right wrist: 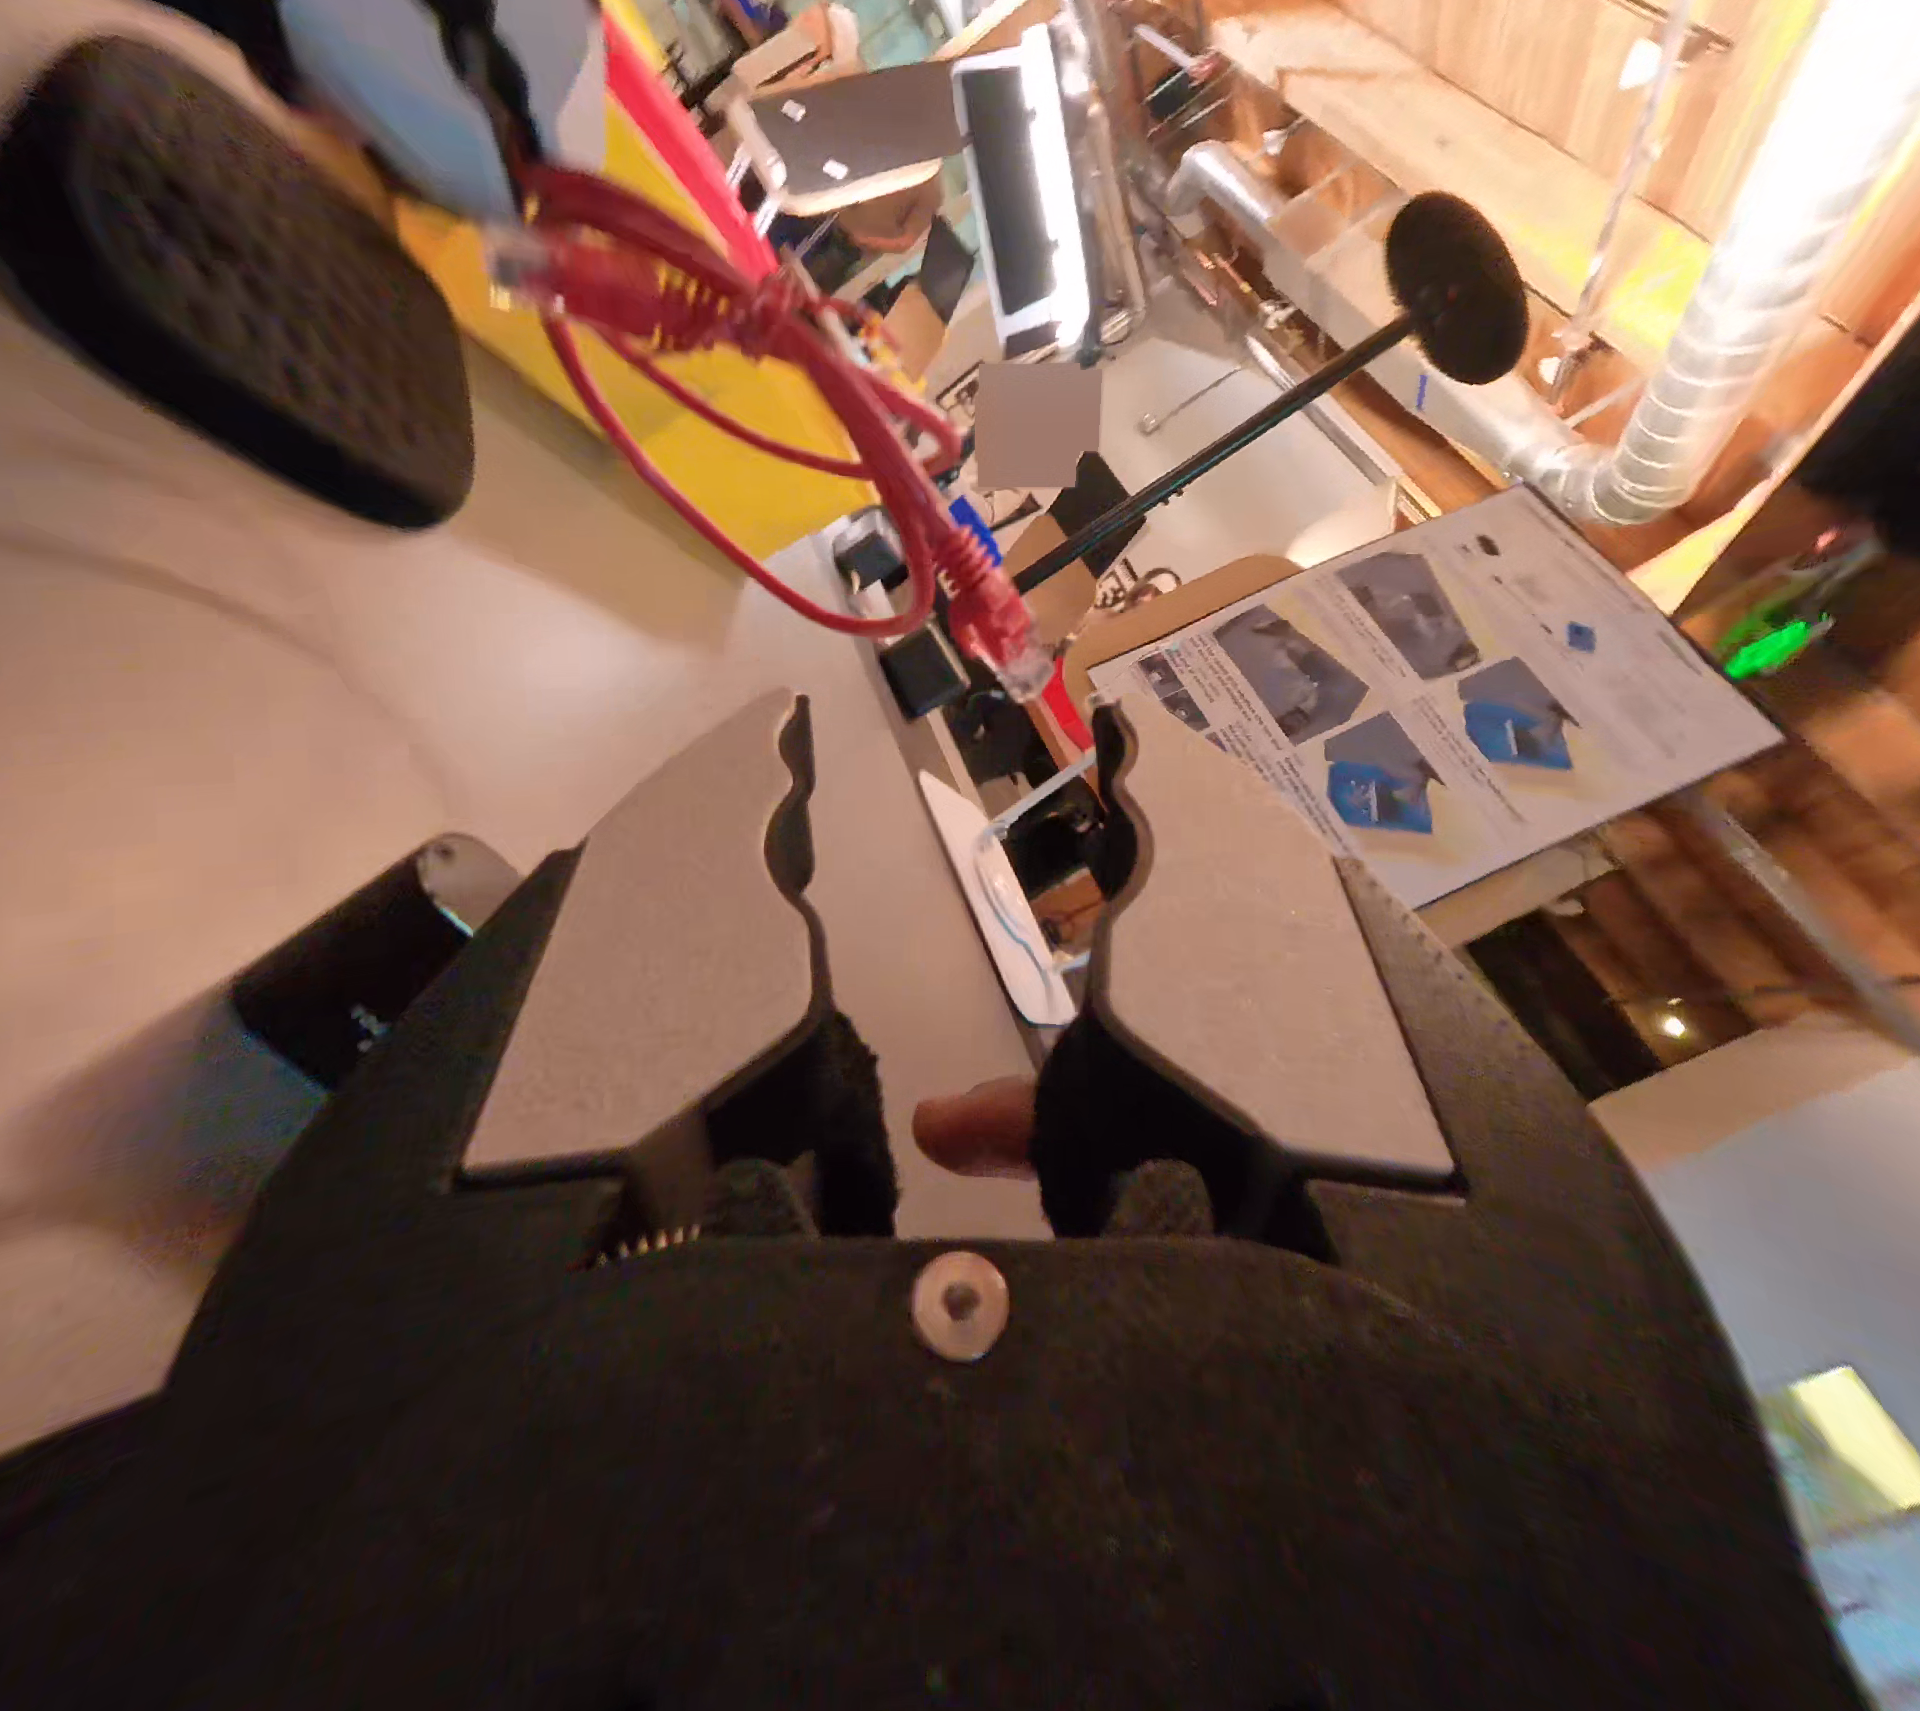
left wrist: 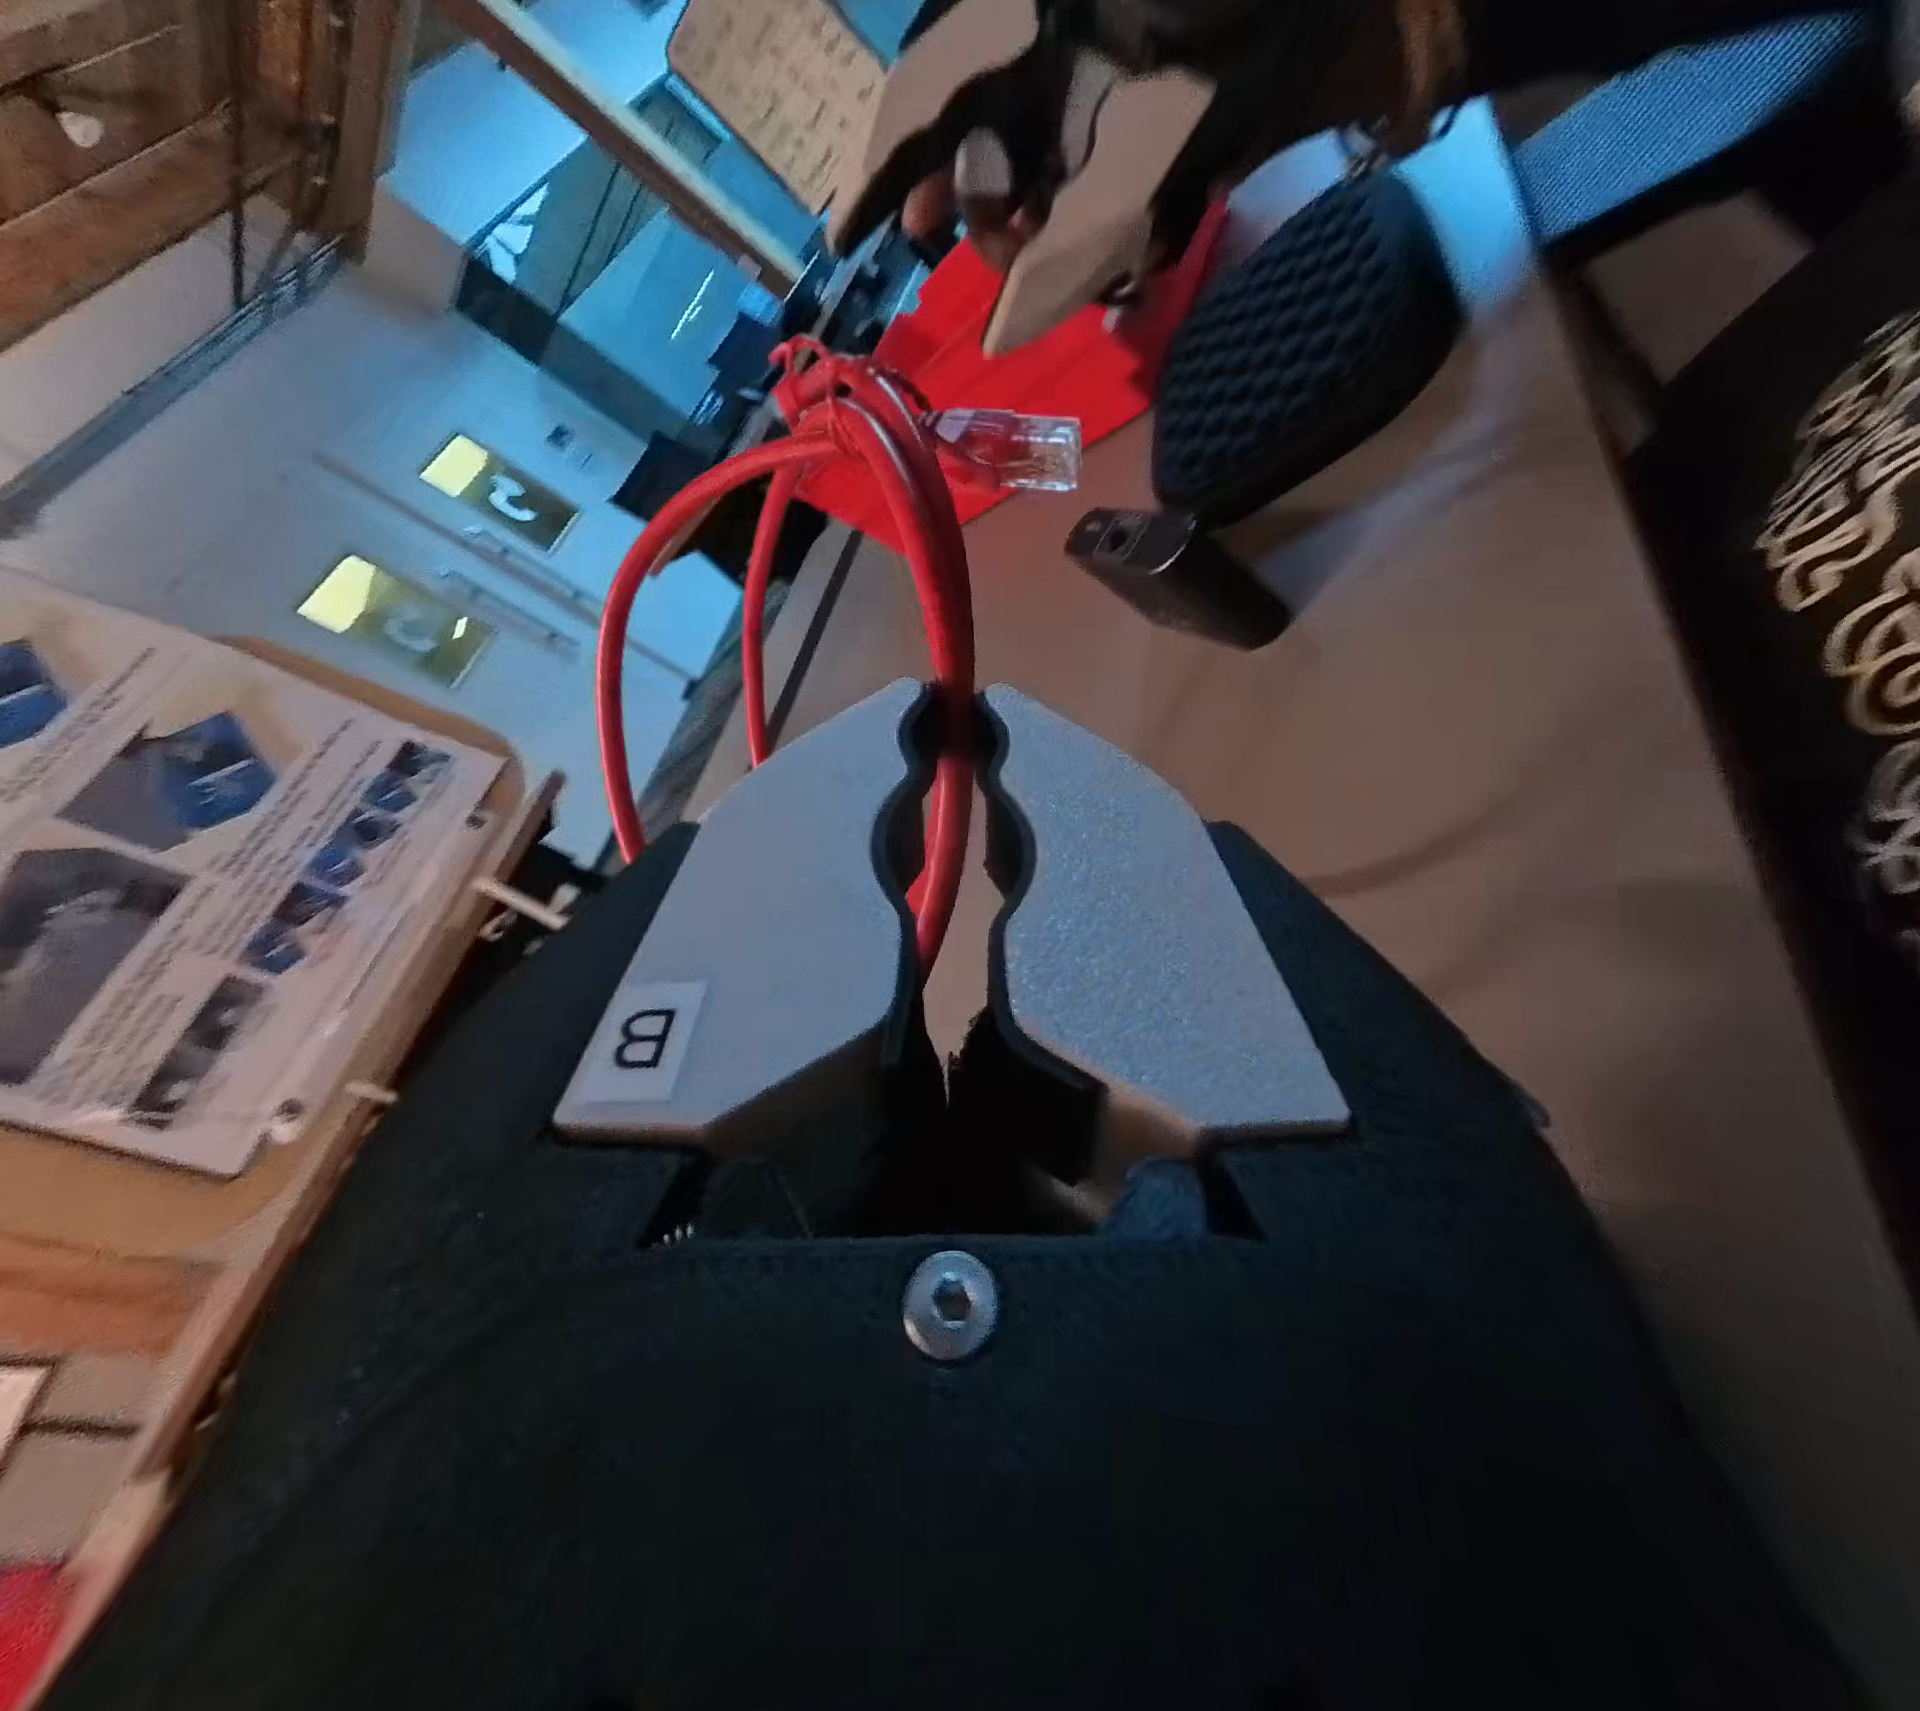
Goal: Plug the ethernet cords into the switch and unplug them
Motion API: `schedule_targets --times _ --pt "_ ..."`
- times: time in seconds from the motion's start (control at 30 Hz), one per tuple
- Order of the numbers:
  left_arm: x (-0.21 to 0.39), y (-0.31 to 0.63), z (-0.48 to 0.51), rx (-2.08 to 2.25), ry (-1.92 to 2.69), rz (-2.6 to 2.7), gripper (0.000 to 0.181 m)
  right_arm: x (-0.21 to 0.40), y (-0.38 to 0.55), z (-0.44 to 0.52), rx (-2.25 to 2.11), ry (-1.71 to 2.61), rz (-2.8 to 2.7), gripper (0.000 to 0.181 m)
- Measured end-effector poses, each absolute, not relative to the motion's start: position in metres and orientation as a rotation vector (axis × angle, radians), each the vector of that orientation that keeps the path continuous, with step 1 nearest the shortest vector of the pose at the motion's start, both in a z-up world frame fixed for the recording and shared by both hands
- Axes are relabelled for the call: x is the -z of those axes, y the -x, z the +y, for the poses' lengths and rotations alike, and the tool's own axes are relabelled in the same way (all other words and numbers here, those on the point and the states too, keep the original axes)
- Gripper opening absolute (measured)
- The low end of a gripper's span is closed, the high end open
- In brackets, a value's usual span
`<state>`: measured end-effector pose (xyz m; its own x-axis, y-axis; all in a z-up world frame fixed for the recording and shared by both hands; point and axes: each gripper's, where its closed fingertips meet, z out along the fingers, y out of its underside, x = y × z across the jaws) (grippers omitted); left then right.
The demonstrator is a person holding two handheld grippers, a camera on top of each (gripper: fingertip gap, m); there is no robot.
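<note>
Item: bundled red ethernet cord [left wrist: 940, 581], 2 clear RJ45 plugs, held aloft over pale table [left wrist: 1403, 830]

- L gripper [left wrist: 954, 711]: jaws pressed together, pinching a cord strand at the tip notch; rest of coil loops away fwd & to its left. Clear plug [left wrist: 1023, 448] juts right from the tied knot, beyond the tip, long axis roughly crosswise to the jaws
- Centre: dark perforated round object [left wrist: 1299, 352], prob. a speaker, on table; small black block w/ metal end [left wrist: 1174, 575] beside it. Whether that is the switch: can't tell
- R gripper [right wrist: 951, 726]: jaws spread, nothing between. Second plug [right wrist: 1023, 672] w/ red boot hangs just ahead of the gap, near the right-hand tip, apart from both; long axis slants down toward the gap, near in line w/ the jaws

Key relation (judgement): free plug lies straight ahead of R gripper, closer to it than to L; a short fwd advance & close should take the boot

Bkgd: printed sheet on board [right wrist: 1455, 705], far right
</note>
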<state>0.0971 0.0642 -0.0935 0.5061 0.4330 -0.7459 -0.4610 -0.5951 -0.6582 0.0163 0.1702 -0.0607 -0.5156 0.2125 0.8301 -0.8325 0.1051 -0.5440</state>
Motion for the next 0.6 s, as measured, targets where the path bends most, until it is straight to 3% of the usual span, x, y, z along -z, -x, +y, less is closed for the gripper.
schedule_targets --times 0.27,0.33,0.4,0.6 --pt "0.093 -0.119 0.074 -0.989 1.788 0.065 0.005 0.070 -0.017 0.147 -1.369 -0.801 -1.454 0.049" --pt "0.091 -0.122 0.075 -0.943 1.754 0.055 0.005 0.068 -0.023 0.143 -1.347 -0.829 -1.386 0.041" --pt "0.091 -0.122 0.074 -0.917 1.738 0.039 0.005 0.062 -0.030 0.142 -1.367 -0.827 -1.319 0.016" --pt "0.076 -0.130 0.068 -0.876 1.622 0.020 0.009 0.062 -0.034 0.141 -1.550 -0.747 -1.517 0.015"
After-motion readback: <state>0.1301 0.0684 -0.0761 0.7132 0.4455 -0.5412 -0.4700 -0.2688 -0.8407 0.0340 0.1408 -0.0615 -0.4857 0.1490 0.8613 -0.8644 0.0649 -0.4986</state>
